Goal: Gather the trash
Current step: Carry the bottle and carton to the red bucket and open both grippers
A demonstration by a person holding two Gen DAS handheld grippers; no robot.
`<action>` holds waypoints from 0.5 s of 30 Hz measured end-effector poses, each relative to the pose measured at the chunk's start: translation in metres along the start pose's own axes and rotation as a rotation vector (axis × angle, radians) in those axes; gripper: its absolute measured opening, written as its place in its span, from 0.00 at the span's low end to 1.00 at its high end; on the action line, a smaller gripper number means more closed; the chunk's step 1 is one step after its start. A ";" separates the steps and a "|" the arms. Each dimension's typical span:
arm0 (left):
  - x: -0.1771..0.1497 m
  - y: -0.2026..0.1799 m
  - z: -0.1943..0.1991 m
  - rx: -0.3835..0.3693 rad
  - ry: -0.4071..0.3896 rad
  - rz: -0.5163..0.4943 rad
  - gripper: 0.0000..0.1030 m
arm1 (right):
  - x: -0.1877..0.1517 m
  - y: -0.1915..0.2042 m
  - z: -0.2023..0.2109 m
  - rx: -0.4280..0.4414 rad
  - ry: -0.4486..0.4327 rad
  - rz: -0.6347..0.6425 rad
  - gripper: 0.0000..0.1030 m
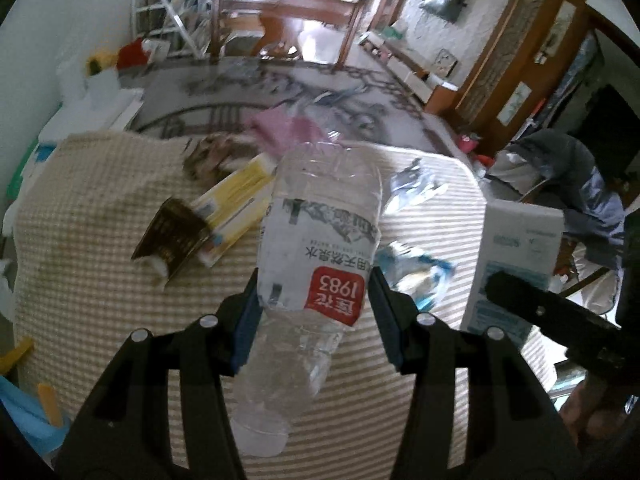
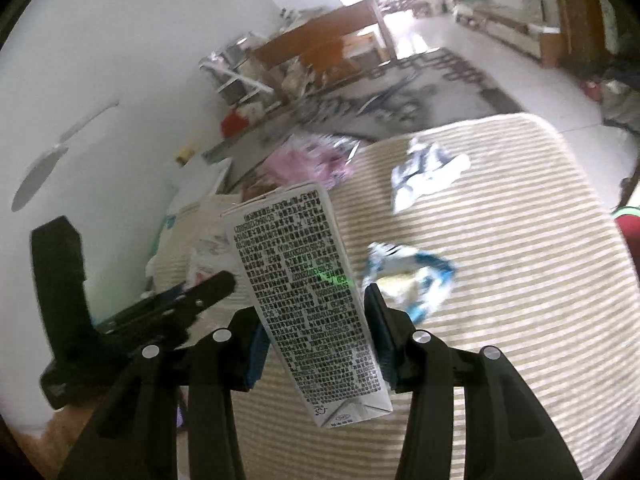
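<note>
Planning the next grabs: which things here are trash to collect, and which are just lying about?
Trash for the job:
- clear plastic bottle, held in the left gripper
- printed carton, held in the right gripper
- blue-and-white wrapper
- crumpled white wrapper
- yellow box
- pink wrapper

Just lying about:
- striped cloth
- patterned rug
- wooden bench

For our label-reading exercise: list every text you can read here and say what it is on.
"1983", seen upside down: red patch on the clear bottle in the left gripper.
Bottle's other characters: too blurred.
Dense black print on the carton in the right gripper: too small.
</note>
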State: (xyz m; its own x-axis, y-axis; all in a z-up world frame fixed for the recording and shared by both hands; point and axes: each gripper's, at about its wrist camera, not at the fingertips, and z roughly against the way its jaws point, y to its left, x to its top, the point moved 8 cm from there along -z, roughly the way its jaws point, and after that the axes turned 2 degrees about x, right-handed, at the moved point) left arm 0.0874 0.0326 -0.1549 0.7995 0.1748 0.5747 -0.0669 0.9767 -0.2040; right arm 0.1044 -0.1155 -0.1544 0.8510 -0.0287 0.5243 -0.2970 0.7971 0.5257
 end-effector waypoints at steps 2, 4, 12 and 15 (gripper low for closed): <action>0.003 -0.010 0.003 -0.014 -0.013 -0.009 0.48 | -0.003 -0.002 0.003 -0.006 -0.007 -0.011 0.42; 0.005 -0.019 0.006 -0.025 -0.022 -0.023 0.48 | -0.003 -0.006 0.003 -0.009 -0.007 -0.020 0.43; 0.002 -0.035 0.010 -0.030 -0.026 -0.036 0.48 | -0.009 -0.011 0.026 -0.019 -0.037 -0.012 0.43; 0.000 -0.038 0.012 -0.025 -0.029 -0.037 0.48 | -0.007 -0.015 0.031 -0.020 -0.050 -0.009 0.43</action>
State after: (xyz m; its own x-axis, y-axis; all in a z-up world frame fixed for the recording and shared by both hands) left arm 0.0828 -0.0028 -0.1379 0.7834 0.1422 0.6050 -0.0220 0.9792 -0.2016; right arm 0.0889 -0.1462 -0.1453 0.8307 -0.0654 0.5529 -0.2806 0.8085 0.5173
